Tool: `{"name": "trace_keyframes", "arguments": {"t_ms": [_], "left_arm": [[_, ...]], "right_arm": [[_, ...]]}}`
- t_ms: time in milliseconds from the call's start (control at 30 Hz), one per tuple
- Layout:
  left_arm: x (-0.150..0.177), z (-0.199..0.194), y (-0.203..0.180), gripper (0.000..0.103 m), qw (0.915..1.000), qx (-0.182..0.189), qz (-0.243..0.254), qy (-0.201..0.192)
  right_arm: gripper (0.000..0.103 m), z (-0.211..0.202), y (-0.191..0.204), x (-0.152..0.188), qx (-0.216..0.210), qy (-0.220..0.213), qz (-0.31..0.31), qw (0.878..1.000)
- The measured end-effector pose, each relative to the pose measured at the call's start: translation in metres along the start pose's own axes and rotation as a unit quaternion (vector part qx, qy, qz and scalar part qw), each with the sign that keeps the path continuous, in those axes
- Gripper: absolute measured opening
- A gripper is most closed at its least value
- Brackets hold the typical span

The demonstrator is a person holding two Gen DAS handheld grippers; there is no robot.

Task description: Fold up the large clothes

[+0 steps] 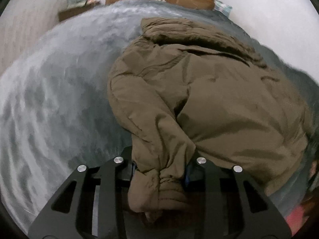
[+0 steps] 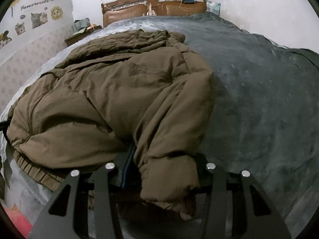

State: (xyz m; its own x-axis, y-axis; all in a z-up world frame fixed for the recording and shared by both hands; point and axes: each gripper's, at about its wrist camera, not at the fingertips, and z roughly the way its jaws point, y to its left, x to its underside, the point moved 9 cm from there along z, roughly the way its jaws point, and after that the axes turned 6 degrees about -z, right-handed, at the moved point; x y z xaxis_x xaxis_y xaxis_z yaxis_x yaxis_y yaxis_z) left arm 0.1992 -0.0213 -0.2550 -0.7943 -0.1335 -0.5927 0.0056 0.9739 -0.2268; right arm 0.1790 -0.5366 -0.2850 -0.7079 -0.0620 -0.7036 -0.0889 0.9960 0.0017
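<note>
A large olive-brown padded jacket (image 1: 209, 91) lies on the grey blanket of the bed (image 1: 59, 91). My left gripper (image 1: 159, 171) is shut on the jacket's left sleeve cuff (image 1: 157, 191), which bunches between the fingers. In the right wrist view the jacket (image 2: 119, 91) spreads to the left, its ribbed hem (image 2: 37, 171) near the bed's front edge. My right gripper (image 2: 161, 177) is shut on the right sleeve cuff (image 2: 171, 181). The fingertips are hidden by fabric in both views.
A brown wooden headboard (image 2: 155, 6) stands at the far end of the bed (image 2: 259, 99). A bedside table (image 2: 83, 31) with clutter stands at the far left by a wall with cat stickers. Something red (image 2: 18, 225) lies low at the front left.
</note>
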Motion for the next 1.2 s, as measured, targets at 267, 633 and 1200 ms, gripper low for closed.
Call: {"name": "trace_keyframes", "arguments": {"t_ms": [267,633,1200], "left_arm": [[0.000,-0.003,0.007,0.026,0.9982,0.028,-0.052,0.012],[-0.002,-0.009,-0.002,0.024,0.9993,-0.010,0.034,0.010],[-0.033,-0.023,-0.023,0.020,0.9821,-0.057,0.179,-0.019]], "right_arm": [[0.038,-0.005,0.001,-0.002,0.001,-0.005,0.006,1.000],[0.037,-0.009,0.004,-0.006,0.006,-0.004,-0.004,1.000],[0.026,-0.031,0.008,-0.028,-0.004,-0.028,-0.019,0.999]]}}
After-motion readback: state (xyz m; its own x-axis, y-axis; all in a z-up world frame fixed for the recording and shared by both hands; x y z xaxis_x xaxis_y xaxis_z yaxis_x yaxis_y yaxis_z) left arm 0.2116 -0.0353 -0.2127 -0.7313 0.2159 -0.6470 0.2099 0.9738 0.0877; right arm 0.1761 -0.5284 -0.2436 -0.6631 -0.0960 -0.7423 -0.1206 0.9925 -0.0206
